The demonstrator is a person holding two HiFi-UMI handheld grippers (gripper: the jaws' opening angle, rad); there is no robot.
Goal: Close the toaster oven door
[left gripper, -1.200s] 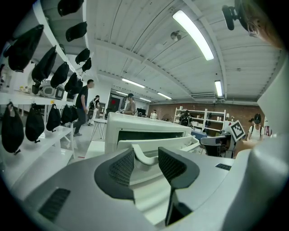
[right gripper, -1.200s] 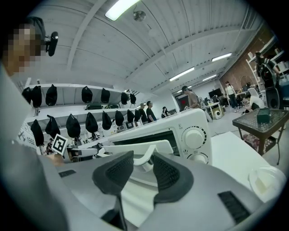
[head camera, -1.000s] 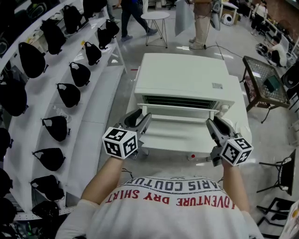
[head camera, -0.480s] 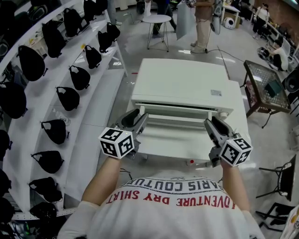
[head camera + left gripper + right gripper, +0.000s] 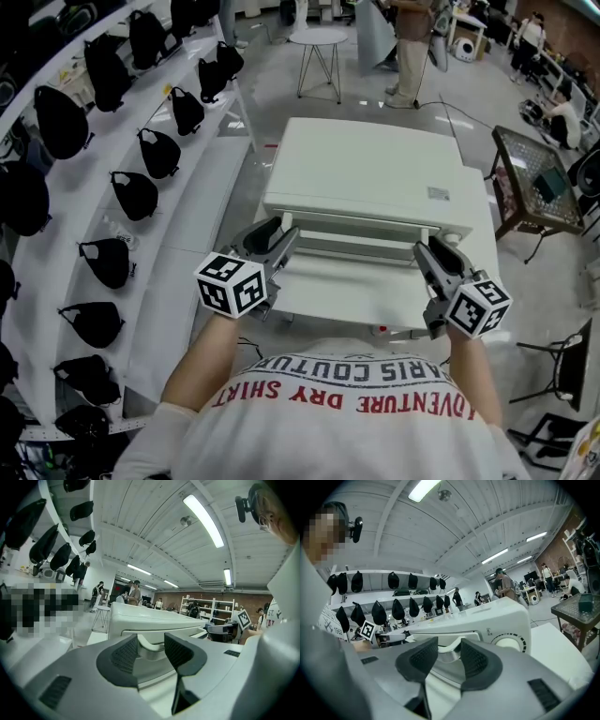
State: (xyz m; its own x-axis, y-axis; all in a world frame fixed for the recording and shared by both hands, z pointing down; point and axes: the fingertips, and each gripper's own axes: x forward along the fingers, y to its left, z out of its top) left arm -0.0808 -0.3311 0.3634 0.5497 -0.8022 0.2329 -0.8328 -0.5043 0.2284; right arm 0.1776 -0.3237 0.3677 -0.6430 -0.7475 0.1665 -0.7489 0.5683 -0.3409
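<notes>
A white toaster oven (image 5: 366,173) stands on a white table (image 5: 480,234). Its door (image 5: 347,286) is tilted up, most of the way toward the oven front. My left gripper (image 5: 281,240) is at the door's left upper corner and my right gripper (image 5: 427,255) at its right upper corner. In the left gripper view the curved end of the door handle (image 5: 149,644) lies between the parted pads (image 5: 125,654) of the left gripper (image 5: 151,651). In the right gripper view the other handle end (image 5: 449,648) lies between the pads of the right gripper (image 5: 449,656). Neither pair visibly presses on it.
White shelves with several black bags (image 5: 136,192) run along the left. A dial (image 5: 508,641) sits on the oven's right front. A mesh-topped side table (image 5: 530,159) stands at the right, and a small round table (image 5: 314,37) and people stand beyond the oven.
The door has swung up toward the oven front, and the dark gap above it has narrowed. Both grippers have moved forward and up with the door's top edge.
</notes>
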